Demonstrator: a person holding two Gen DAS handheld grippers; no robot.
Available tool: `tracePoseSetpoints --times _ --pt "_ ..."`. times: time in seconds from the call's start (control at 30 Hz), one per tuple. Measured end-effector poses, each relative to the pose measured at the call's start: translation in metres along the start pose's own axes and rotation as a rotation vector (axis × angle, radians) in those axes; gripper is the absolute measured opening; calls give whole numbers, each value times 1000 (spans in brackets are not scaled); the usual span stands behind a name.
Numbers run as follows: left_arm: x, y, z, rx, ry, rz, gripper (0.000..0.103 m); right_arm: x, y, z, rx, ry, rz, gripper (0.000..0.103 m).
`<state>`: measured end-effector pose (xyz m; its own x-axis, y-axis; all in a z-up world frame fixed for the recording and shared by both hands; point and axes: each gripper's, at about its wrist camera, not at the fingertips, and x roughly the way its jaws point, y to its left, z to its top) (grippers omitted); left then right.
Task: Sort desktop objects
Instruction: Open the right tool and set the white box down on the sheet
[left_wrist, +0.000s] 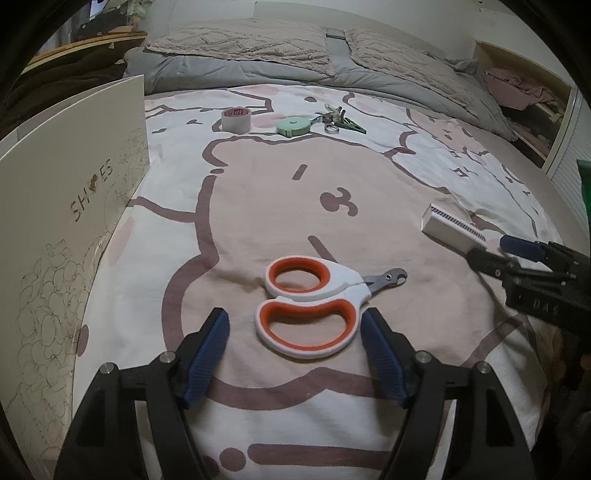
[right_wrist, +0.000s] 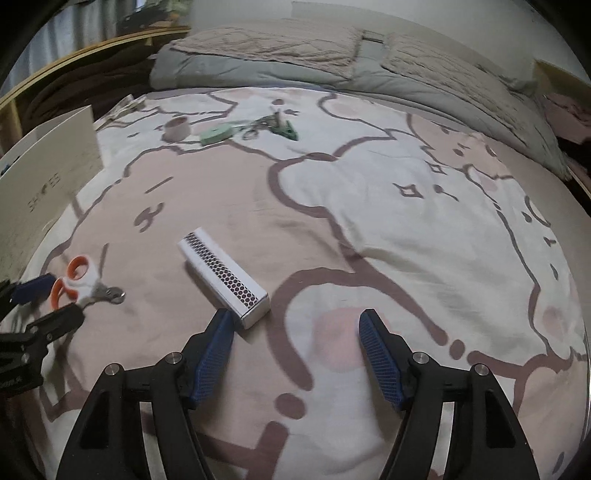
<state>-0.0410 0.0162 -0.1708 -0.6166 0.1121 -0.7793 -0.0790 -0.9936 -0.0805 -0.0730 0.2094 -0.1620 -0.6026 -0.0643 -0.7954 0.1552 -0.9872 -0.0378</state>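
- My left gripper (left_wrist: 295, 321) has its jaws apart, and the lower orange-lined loop of the clippers (left_wrist: 314, 301) lies between the blue pads without either pad pressing on it. The clippers rest flat on the blanket (left_wrist: 240, 206), nose pointing right.
- My right gripper (right_wrist: 295, 325) also has its jaws apart, with nothing clamped. The white box (right_wrist: 225, 273) lies just ahead of the left pad, its near corner close to or touching that pad's tip; I cannot tell which. It is not between the pads.
- I read both tools as free on the blanket, neither one held.
- Further out, on my left, a shoe box (left_wrist: 74, 206) stands at the blanket's edge. I judge it the likely bin for sorting, which would explain why I work close beside it.
- Well beyond the clippers sits a loose group: a tape roll (left_wrist: 236, 119), a green tape measure (left_wrist: 293, 125), and some keys with a green clip (left_wrist: 341, 120). They look untouched and not yet sorted.
- Behind them a grey duvet (left_wrist: 258, 70) is bunched up.
- Next I would square the left pads on the clipper handles before closing, since the loops are wide and rounded and could slip.
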Motion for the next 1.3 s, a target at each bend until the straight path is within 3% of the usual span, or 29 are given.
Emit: tracePoseSetpoints --times 0.3,0.37,0.43,0.73,1.03,1.3 --pt "4 -4 3 1 0 11 85 5 -24 6 115 9 -29 71" --pt "5 -6 4 2 6 14 90 4 -26 6 129 5 -6 73" --pt "8 -6 6 -7 16 11 93 2 -25 5 131 -10 40 87" --pt "16 -12 11 -26 8 46 93 -3 -4 12 158 -16 128 88" --pt "13 -9 7 -35 -13 39 83 7 16 19 163 -7 82 101" --pt "10 -11 5 -28 -22 24 72 30 20 28 167 52 7 101"
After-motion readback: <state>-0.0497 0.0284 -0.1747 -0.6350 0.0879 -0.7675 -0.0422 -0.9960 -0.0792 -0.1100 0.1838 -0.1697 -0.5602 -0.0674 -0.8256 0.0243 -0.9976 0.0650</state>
